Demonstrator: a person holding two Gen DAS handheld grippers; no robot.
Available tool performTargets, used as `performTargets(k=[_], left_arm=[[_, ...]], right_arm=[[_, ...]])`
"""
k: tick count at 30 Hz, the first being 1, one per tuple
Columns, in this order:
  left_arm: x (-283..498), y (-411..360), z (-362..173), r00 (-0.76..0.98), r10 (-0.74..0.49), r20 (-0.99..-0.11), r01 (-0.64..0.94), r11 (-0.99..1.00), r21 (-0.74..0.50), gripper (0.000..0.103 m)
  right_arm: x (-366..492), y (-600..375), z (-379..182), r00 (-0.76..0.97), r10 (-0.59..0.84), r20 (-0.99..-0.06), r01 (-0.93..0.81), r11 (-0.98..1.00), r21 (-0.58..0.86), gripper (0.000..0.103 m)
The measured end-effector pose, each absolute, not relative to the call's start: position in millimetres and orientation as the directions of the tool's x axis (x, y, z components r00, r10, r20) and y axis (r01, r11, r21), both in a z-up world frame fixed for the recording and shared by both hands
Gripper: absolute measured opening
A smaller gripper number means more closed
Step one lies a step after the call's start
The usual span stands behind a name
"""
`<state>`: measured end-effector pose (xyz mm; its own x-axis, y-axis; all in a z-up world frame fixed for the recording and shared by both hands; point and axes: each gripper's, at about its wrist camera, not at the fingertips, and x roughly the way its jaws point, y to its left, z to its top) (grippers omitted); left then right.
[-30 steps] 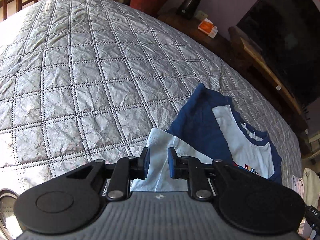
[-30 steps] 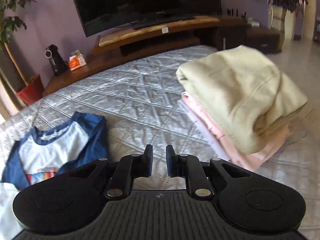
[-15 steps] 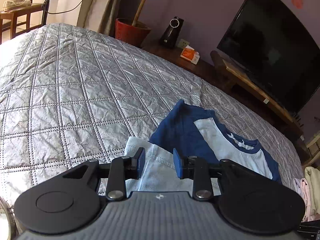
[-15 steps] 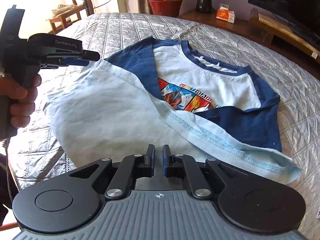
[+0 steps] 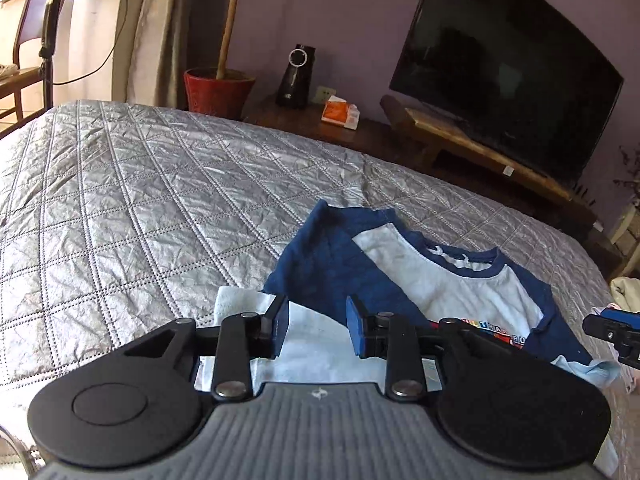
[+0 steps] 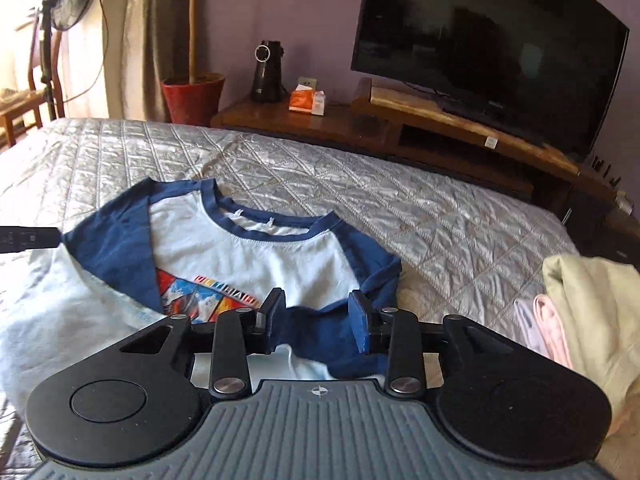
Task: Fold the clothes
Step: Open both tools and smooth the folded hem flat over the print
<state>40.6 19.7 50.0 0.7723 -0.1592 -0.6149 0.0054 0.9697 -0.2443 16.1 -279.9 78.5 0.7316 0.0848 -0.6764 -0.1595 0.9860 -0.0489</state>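
A light blue T-shirt with navy sleeves, navy collar and a colourful chest print [image 6: 248, 256] lies on the quilted silver bedspread [image 6: 440, 220]. Its pale bottom part is folded up over the front [image 5: 320, 344]. My left gripper [image 5: 318, 326] is open and empty just above that folded pale part, near the shirt's left edge. My right gripper [image 6: 316, 322] is open and empty above the shirt's navy right sleeve [image 6: 332, 336]. The right gripper's tip shows at the right edge of the left wrist view [image 5: 612, 330].
A stack of folded clothes, cream on top of pink [image 6: 588, 312], sits on the bed to the right of the shirt. Beyond the bed stand a wooden TV bench with a black TV [image 6: 500, 40], a red plant pot [image 6: 192, 96] and an orange tissue box [image 6: 306, 100].
Both grippers have opened wider. The right gripper has swung from the shirt's near hem to face over its right sleeve. The left gripper has tilted up and drawn back slightly.
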Motion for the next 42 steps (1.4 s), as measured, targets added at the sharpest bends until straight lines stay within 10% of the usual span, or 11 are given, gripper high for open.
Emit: performTargets(k=[5, 14, 29, 34, 37, 42], left_arm=[[43, -16, 37, 0.659, -0.328, -0.676, 0.198, 0.944, -0.265, 0.029], [46, -40, 23, 0.647, -0.268, -0.714, 0.229, 0.961, -0.153, 0.030], [40, -47, 30, 0.673, -0.277, -0.685, 0.283, 0.953, -0.107, 0.033], [58, -19, 23, 0.694, -0.135, -0.707, 0.108, 0.991, -0.083, 0.035], [65, 10, 28, 0.719, -0.053, -0.693, -0.019, 0.995, -0.095, 0.035], [70, 44, 32, 0.723, 0.047, -0.689, -0.153, 0.984, -0.094, 0.037]], right_arm=[[-9, -298, 42, 0.628, 0.090, -0.773, -0.116, 0.993, 0.021, 0.011], [67, -313, 23, 0.671, -0.014, -0.742, -0.024, 0.999, -0.040, 0.005], [34, -271, 41, 0.665, 0.181, -0.725, -0.152, 0.983, 0.106, 0.017], [41, -237, 49, 0.685, 0.206, -0.699, -0.281, 0.960, 0.007, 0.026], [44, -215, 56, 0.656, 0.285, -0.699, -0.396, 0.918, 0.003, 0.050], [37, -181, 54, 0.599, 0.342, -0.724, -0.516, 0.856, -0.023, 0.041]])
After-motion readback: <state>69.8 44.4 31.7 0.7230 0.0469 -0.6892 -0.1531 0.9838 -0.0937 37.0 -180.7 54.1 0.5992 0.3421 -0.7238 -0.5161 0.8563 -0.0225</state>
